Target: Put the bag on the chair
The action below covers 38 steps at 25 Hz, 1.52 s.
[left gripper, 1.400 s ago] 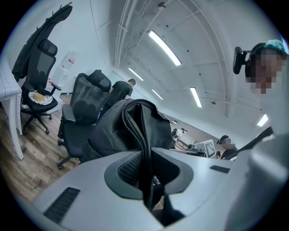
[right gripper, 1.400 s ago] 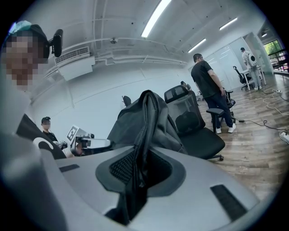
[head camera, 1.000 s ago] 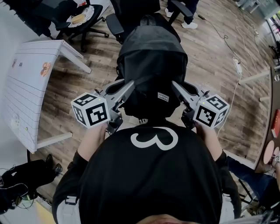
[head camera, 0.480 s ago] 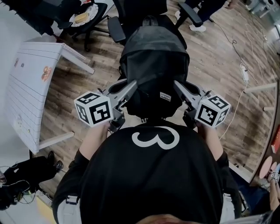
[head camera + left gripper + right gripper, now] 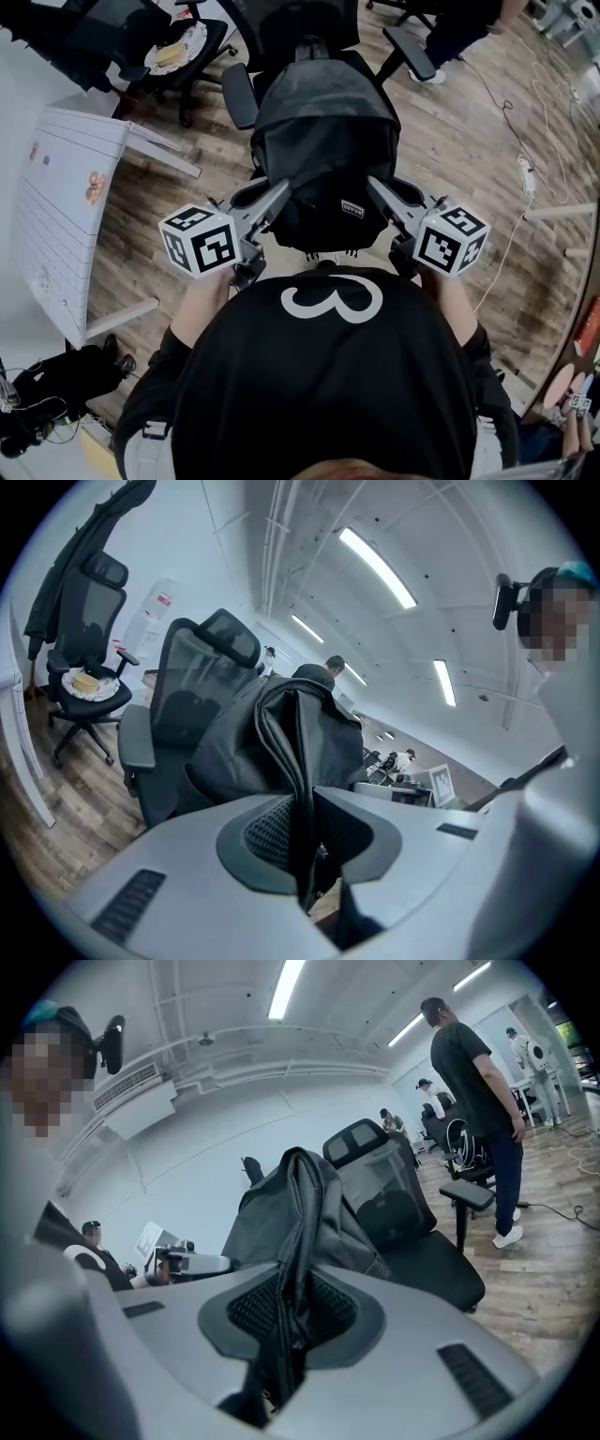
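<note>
A black backpack (image 5: 323, 141) hangs between my two grippers, held above the floor just in front of a black office chair (image 5: 309, 23). My left gripper (image 5: 279, 194) is shut on the bag's left edge, the fabric (image 5: 302, 789) pinched between its pads. On the other side my right gripper (image 5: 377, 190) is shut on the bag's right edge, a fold of fabric (image 5: 292, 1269) running down between its pads. The chair's backrest (image 5: 192, 682) and seat (image 5: 427, 1265) stand right behind the bag. Both armrests (image 5: 236, 94) flank the bag in the head view.
A white table (image 5: 70, 202) stands at the left. A second office chair (image 5: 164, 47) with a plate on its seat is at the upper left. A person (image 5: 478, 1101) stands to the right of the chair. Cables and a power strip (image 5: 527, 173) lie on the wooden floor.
The bag and both grippers have drawn closer to the chair, whose armrests now sit beside the bag. Both grips are unchanged.
</note>
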Each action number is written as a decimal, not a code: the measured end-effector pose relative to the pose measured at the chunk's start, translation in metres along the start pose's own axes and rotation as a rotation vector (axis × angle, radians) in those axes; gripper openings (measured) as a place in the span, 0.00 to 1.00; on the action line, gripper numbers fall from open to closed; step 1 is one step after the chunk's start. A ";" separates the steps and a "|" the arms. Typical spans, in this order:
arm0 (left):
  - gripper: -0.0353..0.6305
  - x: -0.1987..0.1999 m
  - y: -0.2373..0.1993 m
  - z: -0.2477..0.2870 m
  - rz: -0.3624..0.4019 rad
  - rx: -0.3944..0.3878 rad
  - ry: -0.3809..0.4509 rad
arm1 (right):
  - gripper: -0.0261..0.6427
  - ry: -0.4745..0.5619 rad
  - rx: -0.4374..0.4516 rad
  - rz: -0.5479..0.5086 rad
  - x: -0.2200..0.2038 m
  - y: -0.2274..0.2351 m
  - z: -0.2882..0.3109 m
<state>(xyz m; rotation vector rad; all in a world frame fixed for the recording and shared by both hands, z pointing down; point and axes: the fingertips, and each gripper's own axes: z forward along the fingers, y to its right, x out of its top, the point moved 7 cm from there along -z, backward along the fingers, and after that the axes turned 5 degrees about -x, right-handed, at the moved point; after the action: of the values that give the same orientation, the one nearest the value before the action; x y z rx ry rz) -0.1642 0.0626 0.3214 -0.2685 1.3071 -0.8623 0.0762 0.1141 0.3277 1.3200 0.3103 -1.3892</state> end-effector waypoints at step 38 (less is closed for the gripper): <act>0.15 0.130 -0.121 0.148 0.008 -0.045 -0.102 | 0.15 0.013 -0.101 0.071 0.103 0.140 0.120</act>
<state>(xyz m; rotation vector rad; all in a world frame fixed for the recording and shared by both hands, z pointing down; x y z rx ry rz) -0.0757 -0.1501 0.3435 -0.3382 1.2325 -0.8029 0.1559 -0.0799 0.3510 1.2465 0.3348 -1.2894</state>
